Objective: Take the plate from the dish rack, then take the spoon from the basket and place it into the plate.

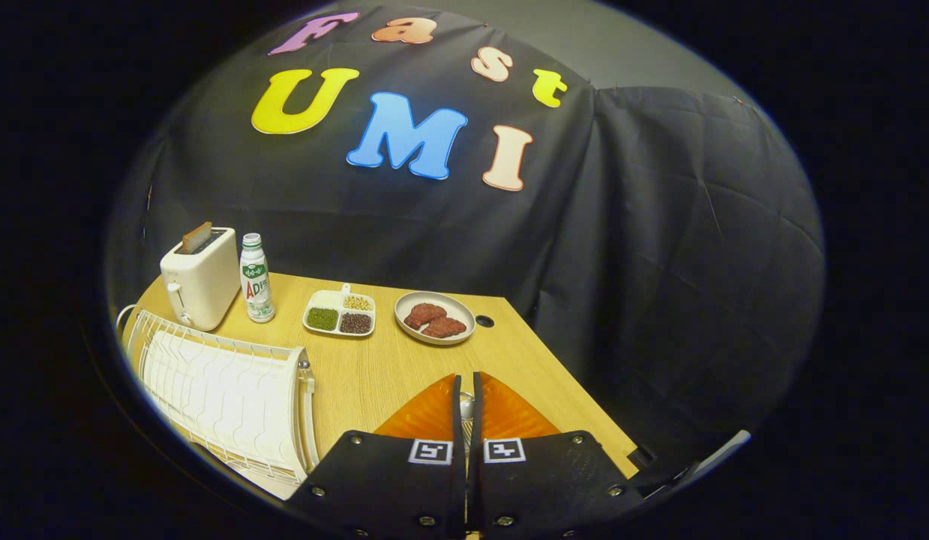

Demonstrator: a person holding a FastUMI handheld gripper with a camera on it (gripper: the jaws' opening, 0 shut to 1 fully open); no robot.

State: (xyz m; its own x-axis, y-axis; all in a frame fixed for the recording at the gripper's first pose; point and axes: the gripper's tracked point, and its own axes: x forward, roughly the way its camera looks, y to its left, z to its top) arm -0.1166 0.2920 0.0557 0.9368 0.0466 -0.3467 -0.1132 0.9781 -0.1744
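An orange plate (509, 414) lies flat on the wooden table (374, 367), right under my fingers and showing on both sides of them. My gripper (466, 379) hangs over the plate with its fingers drawn close together. In the narrow gap between them sits a silvery piece of the spoon (466, 406), gripped from both sides. The rest of the spoon is hidden by the fingers. The white wire dish rack (224, 390) stands to the left of the plate, with no dish in it.
Along the table's far side stand a white toaster (200, 279) holding a slice of bread, a small bottle (256, 279), a divided dish of beans (340, 313) and a grey plate of meat (434, 318). The table edge (576, 390) runs close on the right.
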